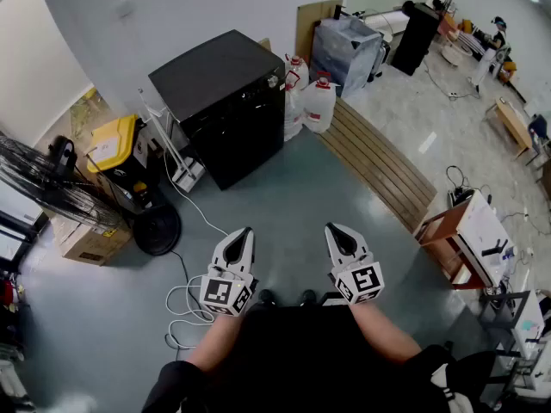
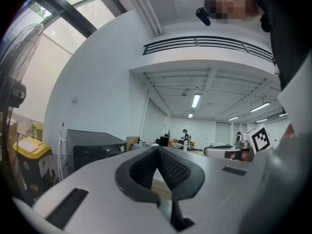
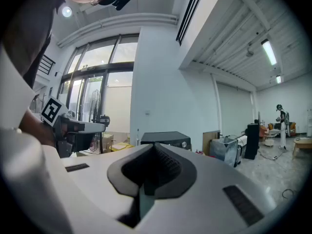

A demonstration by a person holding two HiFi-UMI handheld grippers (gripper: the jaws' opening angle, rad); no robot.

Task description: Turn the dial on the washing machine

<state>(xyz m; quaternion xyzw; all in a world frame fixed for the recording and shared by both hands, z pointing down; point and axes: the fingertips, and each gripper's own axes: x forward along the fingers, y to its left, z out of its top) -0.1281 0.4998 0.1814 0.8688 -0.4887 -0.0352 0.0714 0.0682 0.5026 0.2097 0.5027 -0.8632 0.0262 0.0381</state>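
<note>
**Standing off from the machine, dial not yet reached**

The left gripper (image 1: 242, 233) and right gripper (image 1: 337, 231) are held level, jaws closed on nothing, probably only being carried. The black washing machine (image 1: 225, 101) stands well apart at the far left. Its dial (image 1: 273, 81) faces the person.

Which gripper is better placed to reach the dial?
Left, marginally: the left gripper lies nearer the dial than the right gripper in the head view. Both are shut, empty, well short of it.
</note>
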